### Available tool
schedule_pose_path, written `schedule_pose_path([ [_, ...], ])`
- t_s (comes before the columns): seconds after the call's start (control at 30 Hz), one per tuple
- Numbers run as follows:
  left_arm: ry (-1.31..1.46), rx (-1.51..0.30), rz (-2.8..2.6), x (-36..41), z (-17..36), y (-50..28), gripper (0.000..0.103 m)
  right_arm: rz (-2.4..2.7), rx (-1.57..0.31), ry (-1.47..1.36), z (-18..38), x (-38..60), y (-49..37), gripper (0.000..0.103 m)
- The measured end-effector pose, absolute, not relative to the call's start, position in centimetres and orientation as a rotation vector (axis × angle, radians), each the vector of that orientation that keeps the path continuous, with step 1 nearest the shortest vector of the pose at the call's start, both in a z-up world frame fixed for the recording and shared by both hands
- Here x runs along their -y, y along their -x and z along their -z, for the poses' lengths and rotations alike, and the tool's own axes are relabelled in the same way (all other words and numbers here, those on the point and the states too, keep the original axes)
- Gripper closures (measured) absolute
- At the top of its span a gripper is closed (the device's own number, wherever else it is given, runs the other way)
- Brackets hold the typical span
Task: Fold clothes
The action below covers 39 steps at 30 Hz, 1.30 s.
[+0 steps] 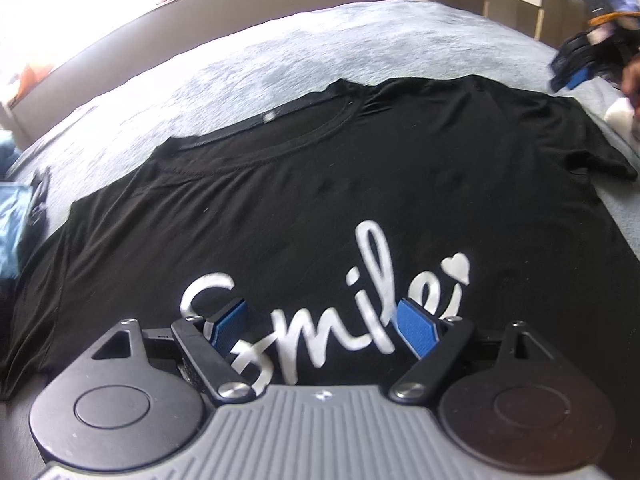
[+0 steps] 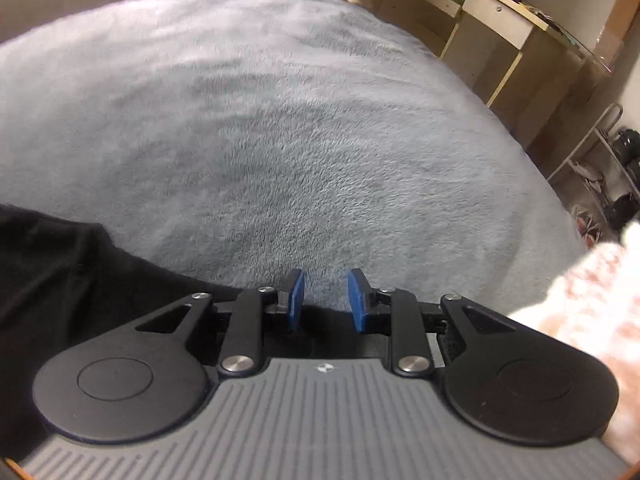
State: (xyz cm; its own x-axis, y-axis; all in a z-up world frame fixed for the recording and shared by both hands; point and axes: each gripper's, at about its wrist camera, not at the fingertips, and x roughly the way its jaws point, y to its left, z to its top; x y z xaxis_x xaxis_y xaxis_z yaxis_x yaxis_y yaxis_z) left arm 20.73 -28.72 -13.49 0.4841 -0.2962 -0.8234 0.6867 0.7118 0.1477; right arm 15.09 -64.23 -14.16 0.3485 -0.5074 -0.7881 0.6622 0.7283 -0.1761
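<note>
A black T-shirt (image 1: pixel 320 184) printed with the white word "Smile" lies spread flat, front up, on a bed covered by a grey fleece blanket (image 1: pixel 248 72), its neckline toward the bed's far edge. The left hand-held gripper (image 1: pixel 326 326) hovers over the lettering with its blue pads spread wide, holding nothing. The right hand-held gripper (image 2: pixel 323 298) sits at the shirt's right edge, over the boundary of black fabric and blanket, its fingers parted with a narrow gap, empty. A wooden desk (image 2: pixel 500 20) stands beyond the bed's far right corner.
</note>
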Motion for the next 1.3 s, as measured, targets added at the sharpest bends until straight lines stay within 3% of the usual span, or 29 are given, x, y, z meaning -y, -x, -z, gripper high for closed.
schedule_pose_path([
  [0.1, -0.486, -0.888, 0.601, 28.1, 13.6, -20.6, 0.020, 0.657, -0.949, -0.212, 12.7, 62.0, -12.8, 0.080],
  [0.33, -0.393, -0.878, 0.597, 26.1, 14.2, -20.8, 0.017, 0.717, -1.016, -0.154, 17.0, 64.0, -13.8, 0.078],
  [0.73, -0.325, -0.960, 0.677, 19.4, 11.3, -21.5, 0.017, 0.649, -1.049, -0.140, 10.7, 51.6, -11.4, 0.077],
  [1.0, -0.143, -1.012, 0.409, 8.7, 9.9, -24.5, 0.017, 0.578, -1.086, -0.168, 7.2, 42.4, -9.7, 0.075],
  [1.3, 0.096, -1.022, 0.116, -2.4, 9.3, -28.5, 0.019, -0.004, -0.936, -0.403, 7.9, 24.7, -23.1, 0.075],
])
